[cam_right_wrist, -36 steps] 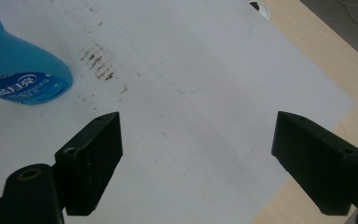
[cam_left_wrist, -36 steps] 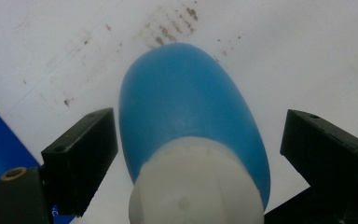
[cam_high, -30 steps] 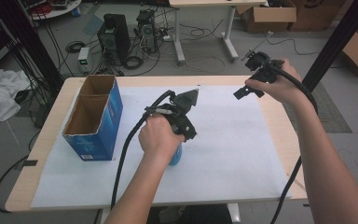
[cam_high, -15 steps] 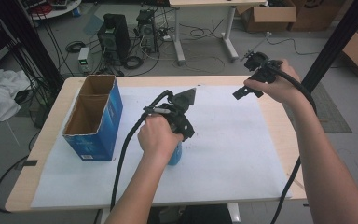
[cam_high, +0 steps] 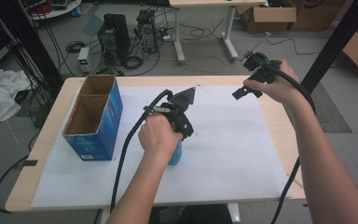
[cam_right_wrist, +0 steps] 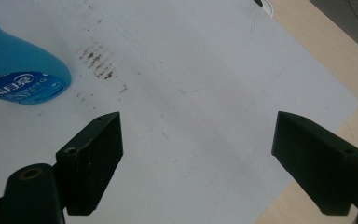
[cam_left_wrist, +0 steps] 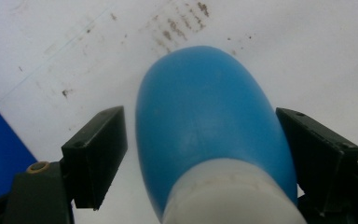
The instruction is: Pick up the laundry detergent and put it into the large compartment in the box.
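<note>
Low in the centre of the high view, the left gripper (cam_high: 179, 140) hangs straight down over a blue plastic bottle with a white cap (cam_high: 175, 155), which stands upright on the white paper sheet (cam_high: 242, 154) covering the pale wooden table (cam_high: 42, 140). In the left gripper view the bottle (cam_left_wrist: 209, 135) sits squarely between the two black jaws; they are spread, with a gap of white paper showing beside the left-hand one, while the right-hand one looks close to or just touching the bottle's shoulder. So I'd say the grasp is lined up but not yet made.

Toward the upper right of the high view, the right gripper (cam_high: 242, 92) is held up in the air, well apart from the bottle. Its own view shows its jaws spread wide with nothing between them, looking down on the smudged paper, with the labelled lower part of the bottle (cam_right_wrist: 21, 79) in the upper left corner of that frame.

An open-topped blue cardboard box (cam_high: 93, 119) stands at the left of the table, near the bottle but not touching it.

To my eye, the next move calls for the left jaws to close evenly on the body just below the cap. The sides are smooth and rounded, so a centred squeeze matters, or the bottle could slip or tip when lifted. The box looks a likely place for it, though that is only a guess.
</note>
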